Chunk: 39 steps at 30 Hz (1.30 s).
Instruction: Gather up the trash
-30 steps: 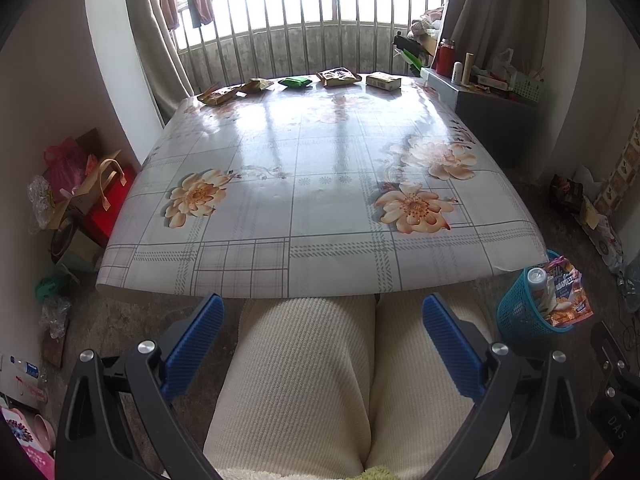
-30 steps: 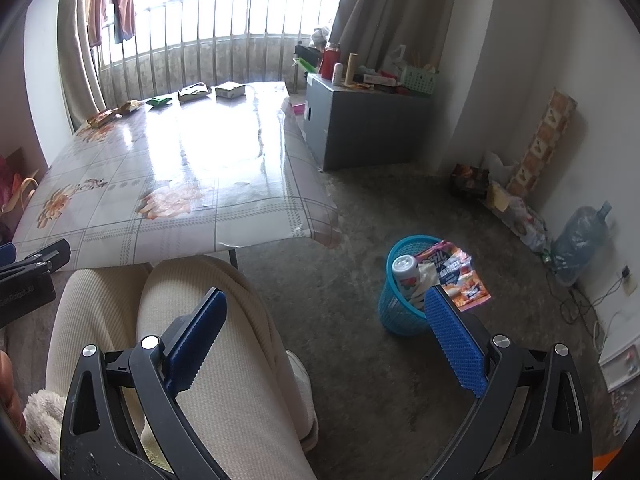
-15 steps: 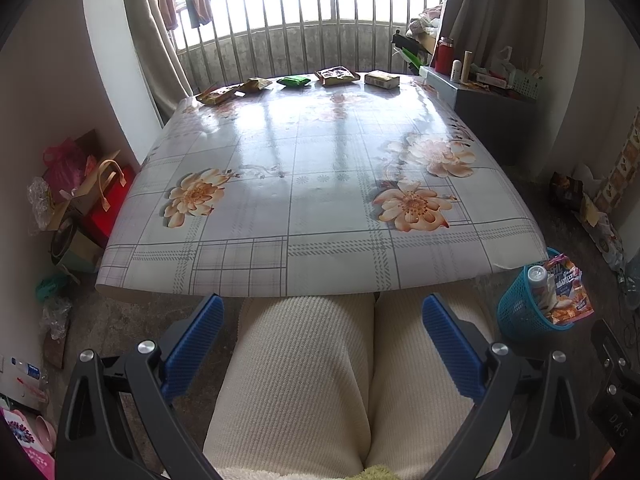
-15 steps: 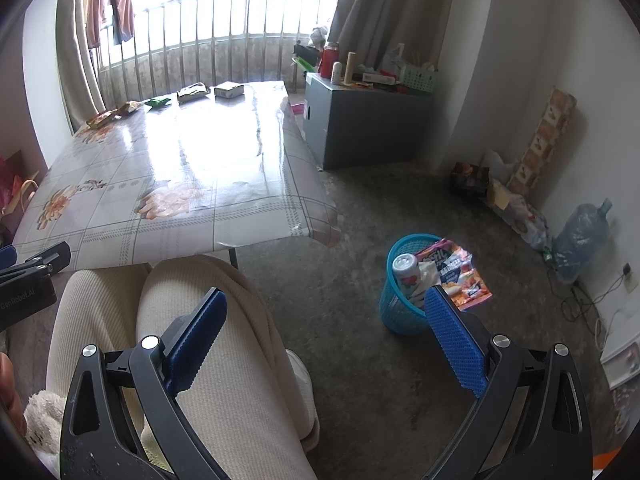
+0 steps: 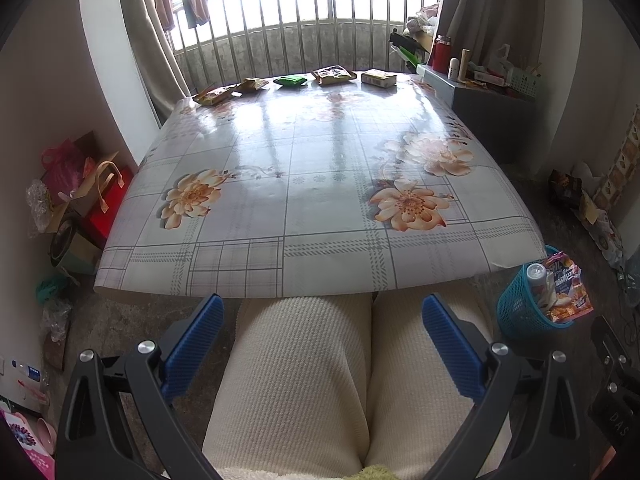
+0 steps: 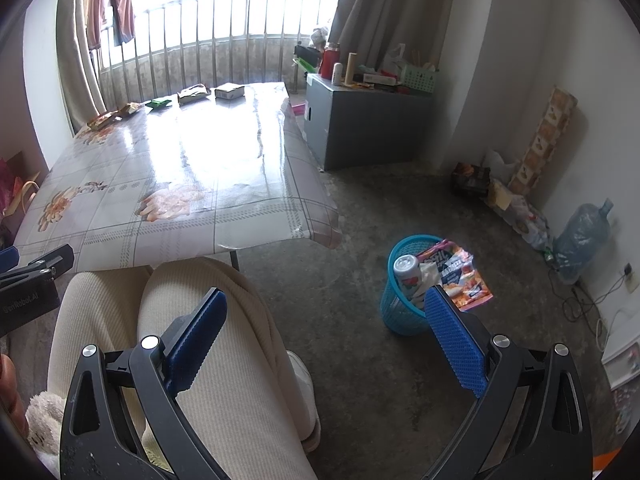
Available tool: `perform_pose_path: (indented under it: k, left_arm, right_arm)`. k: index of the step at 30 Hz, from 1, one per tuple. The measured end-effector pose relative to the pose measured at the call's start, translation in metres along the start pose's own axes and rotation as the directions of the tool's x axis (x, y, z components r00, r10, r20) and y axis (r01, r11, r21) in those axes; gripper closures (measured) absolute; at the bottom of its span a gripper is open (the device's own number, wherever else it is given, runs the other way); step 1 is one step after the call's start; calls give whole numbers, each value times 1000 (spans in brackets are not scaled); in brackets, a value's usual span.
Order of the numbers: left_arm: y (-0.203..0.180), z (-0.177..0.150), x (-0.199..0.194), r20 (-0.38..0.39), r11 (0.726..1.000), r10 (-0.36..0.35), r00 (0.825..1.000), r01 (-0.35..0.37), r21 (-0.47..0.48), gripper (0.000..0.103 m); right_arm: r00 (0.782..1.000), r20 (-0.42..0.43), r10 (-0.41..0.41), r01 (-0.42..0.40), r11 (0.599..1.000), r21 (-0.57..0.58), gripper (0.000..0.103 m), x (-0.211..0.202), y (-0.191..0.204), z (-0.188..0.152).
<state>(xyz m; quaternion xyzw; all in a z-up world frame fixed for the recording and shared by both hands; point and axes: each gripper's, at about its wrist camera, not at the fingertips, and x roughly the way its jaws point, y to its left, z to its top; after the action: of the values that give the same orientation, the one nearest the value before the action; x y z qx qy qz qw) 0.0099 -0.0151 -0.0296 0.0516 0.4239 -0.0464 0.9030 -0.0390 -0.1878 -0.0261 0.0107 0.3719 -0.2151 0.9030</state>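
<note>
Several wrappers lie in a row at the table's far edge: a yellow-brown packet (image 5: 214, 95), a small packet (image 5: 253, 84), a green packet (image 5: 293, 80), a brown packet (image 5: 333, 75) and a yellow box (image 5: 378, 78). The box also shows in the right wrist view (image 6: 229, 91). A blue mesh bin (image 5: 522, 314) (image 6: 400, 304) stands on the floor to the right, holding a can (image 6: 407, 273) and an orange snack bag (image 6: 460, 276). My left gripper (image 5: 322, 312) is open and empty over the person's lap. My right gripper (image 6: 325, 304) is open and empty, near the bin.
The table (image 5: 320, 184) has a glossy flowered cloth. A grey cabinet (image 6: 366, 120) with clutter stands at the back right. Bags (image 5: 80, 184) lie on the floor at left. A water jug (image 6: 582, 236) and litter sit along the right wall.
</note>
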Motion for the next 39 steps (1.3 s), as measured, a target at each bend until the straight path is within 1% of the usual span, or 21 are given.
perform_pose_path:
  k: [28,39]
  left_arm:
    - [0,0,2,-7,1000,-1,1000,1,0,6]
    - [4,-5,7,-22,1000,-4,1000,4,2,6]
  right_arm:
    - [1000,-3,6,-6,1000,2,8,0,1,1]
    - [1000,-5,6,-6,1000,4,8,0,4,0]
